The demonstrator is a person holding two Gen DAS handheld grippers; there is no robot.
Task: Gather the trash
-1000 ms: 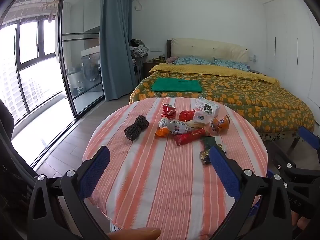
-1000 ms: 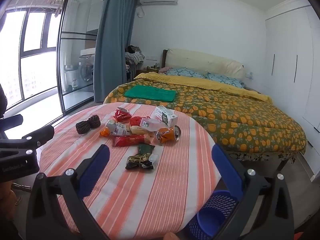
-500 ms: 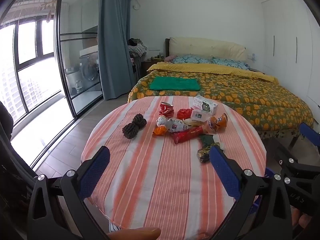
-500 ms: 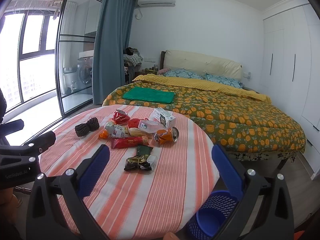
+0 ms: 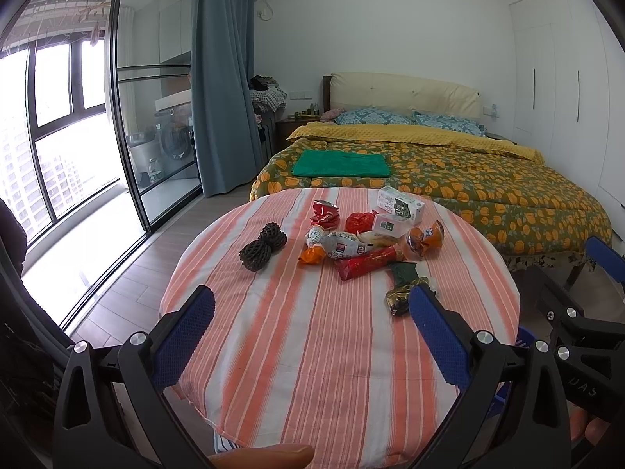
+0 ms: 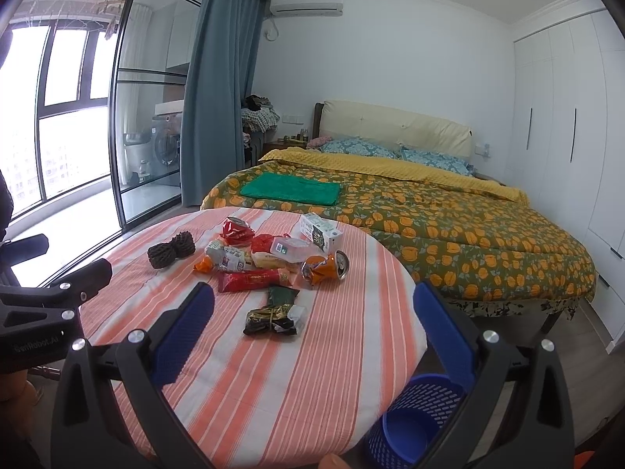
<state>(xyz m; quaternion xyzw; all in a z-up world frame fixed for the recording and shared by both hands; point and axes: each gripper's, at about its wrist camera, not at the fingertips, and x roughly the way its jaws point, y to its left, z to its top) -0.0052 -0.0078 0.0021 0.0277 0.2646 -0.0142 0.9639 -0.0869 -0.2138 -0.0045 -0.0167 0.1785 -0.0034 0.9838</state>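
A pile of trash lies on a round table with an orange-striped cloth (image 5: 320, 351) (image 6: 297, 367): a red wrapper (image 5: 369, 265) (image 6: 252, 279), a crushed orange can (image 5: 425, 238) (image 6: 324, 267), a white carton (image 5: 400, 205) (image 6: 320, 230), a dark green packet (image 5: 404, 285) (image 6: 275, 314) and two dark mesh balls (image 5: 263, 248) (image 6: 172, 250). My left gripper (image 5: 312, 328) is open and empty over the near table edge. My right gripper (image 6: 312, 320) is open and empty, just short of the green packet. A blue mesh bin (image 6: 418, 418) stands on the floor at the table's right.
A bed with a yellow-orange quilt (image 5: 449, 179) (image 6: 429, 211) stands close behind the table, a folded green cloth (image 5: 340, 164) on it. Glass sliding doors (image 5: 156, 117) and a blue curtain are at left, white wardrobes (image 6: 566, 136) at right.
Both grippers have drawn back and risen slightly; the table and trash appear a little farther off. Nothing on the table has moved.
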